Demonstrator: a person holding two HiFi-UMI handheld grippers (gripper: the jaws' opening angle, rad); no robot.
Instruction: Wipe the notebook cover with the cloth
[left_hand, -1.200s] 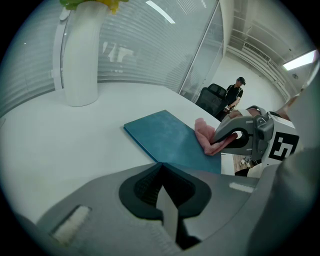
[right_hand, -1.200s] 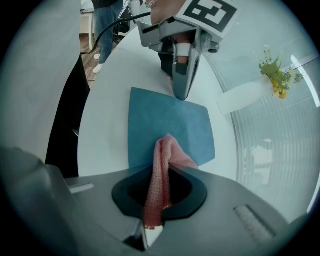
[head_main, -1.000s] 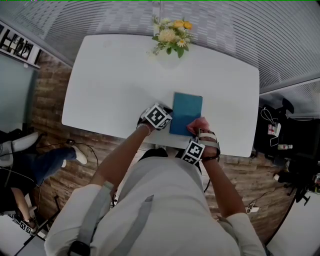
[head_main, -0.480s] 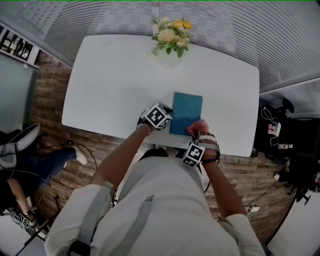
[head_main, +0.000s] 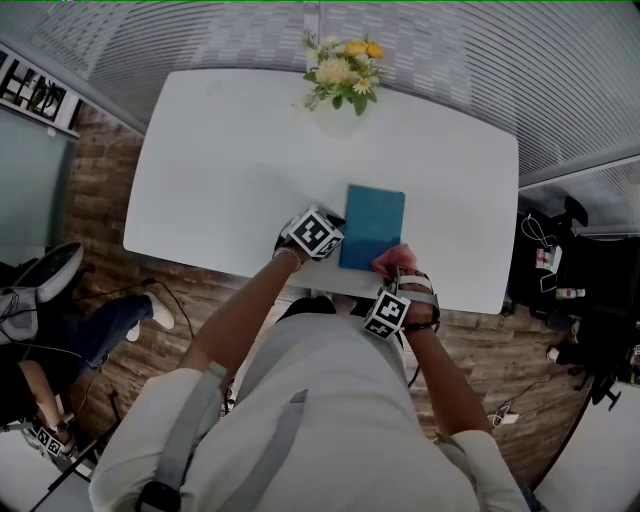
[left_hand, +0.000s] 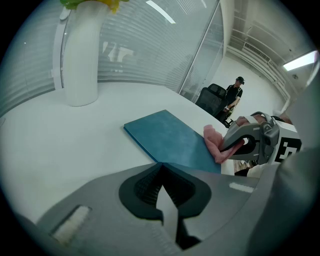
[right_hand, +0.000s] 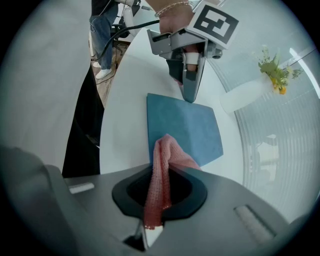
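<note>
While the right gripper (right_hand: 160, 176) has its fingers clamped on the pink cloth (right_hand: 161, 155), the cloth's free end sits at the near edge of the teal notebook (head_main: 373, 225). Notebook: closed, flat on the white table (head_main: 220, 170), close to the front edge. Left gripper (left_hand: 160, 167): fingers together, nothing between them, tips on the notebook's left corner, apparently pinning it. Judgement: the wipe looks barely begun, with the cloth meeting only the near margin. Remaining: strokes across the rest of the cover. No visible marks or streaks to gauge progress.
</note>
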